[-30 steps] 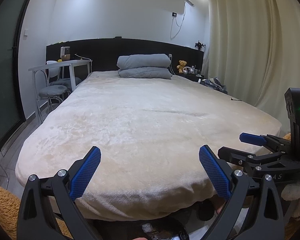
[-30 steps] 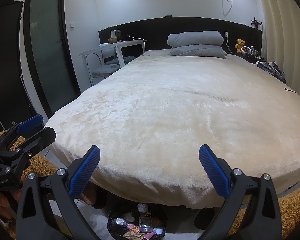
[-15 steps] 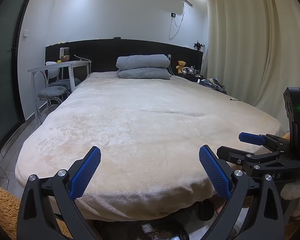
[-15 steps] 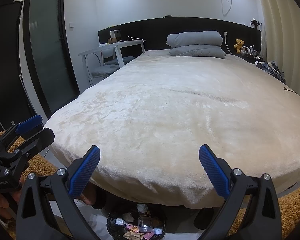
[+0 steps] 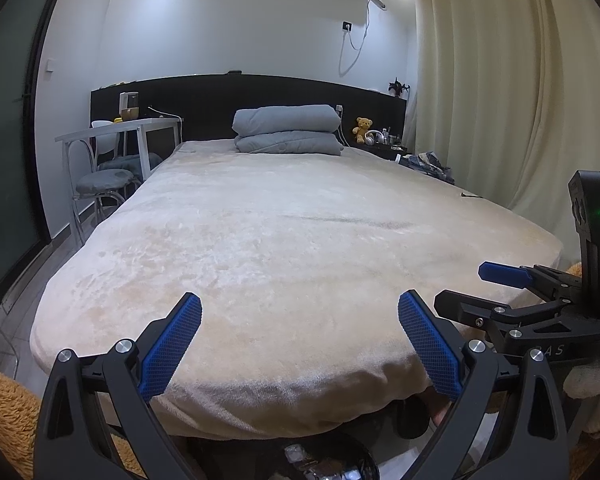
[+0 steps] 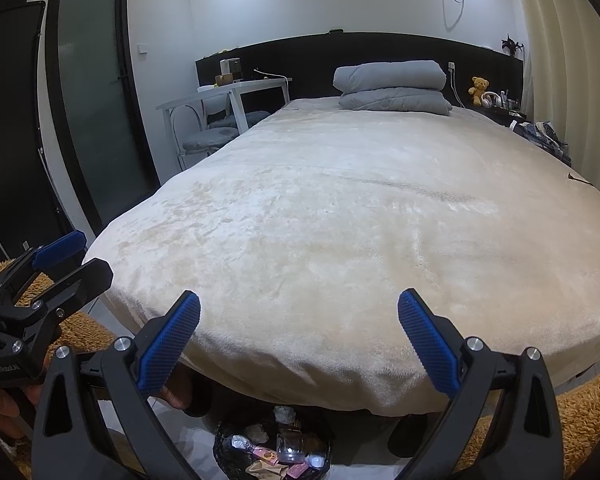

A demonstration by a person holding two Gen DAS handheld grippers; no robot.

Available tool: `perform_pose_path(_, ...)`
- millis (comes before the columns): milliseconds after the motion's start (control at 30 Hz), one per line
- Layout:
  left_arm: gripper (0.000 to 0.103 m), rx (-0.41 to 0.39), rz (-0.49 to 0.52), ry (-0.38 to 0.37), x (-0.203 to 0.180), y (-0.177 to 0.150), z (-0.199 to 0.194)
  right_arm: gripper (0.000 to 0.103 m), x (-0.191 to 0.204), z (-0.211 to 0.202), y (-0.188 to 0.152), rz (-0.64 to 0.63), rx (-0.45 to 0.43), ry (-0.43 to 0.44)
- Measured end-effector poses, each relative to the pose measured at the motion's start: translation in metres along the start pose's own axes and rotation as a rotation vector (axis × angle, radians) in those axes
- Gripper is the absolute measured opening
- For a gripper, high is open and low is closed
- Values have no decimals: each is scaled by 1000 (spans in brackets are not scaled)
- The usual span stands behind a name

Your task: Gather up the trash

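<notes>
You hold both the left gripper (image 5: 300, 344) and right gripper (image 6: 299, 342) over the bed (image 6: 360, 220), jaws wide apart and empty, bin (image 6: 272, 450) below

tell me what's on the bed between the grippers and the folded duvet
Nothing: in both wrist views the cream bed cover runs bare from the open right gripper and left gripper to the grey duvet.

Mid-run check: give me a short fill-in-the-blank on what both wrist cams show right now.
1. Both the left gripper and right gripper have their jaws ____.
2. The bin on the floor holds ____.
3. The folded grey duvet lies at the ____ of the bed.

Missing words: open; trash; head
</notes>
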State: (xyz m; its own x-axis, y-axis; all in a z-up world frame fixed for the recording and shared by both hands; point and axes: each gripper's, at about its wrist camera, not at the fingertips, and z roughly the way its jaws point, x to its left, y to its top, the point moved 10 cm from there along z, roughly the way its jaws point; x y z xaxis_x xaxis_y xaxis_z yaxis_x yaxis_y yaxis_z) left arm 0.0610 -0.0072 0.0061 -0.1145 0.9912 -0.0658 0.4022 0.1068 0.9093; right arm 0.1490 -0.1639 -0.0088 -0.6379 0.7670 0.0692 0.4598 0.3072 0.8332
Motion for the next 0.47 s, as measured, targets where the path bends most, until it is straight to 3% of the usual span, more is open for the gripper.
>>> perform_pose_path(467, 97, 5, -2, 11, 1, -1, 0, 98, -1, 1, -1, 4, 2, 1)
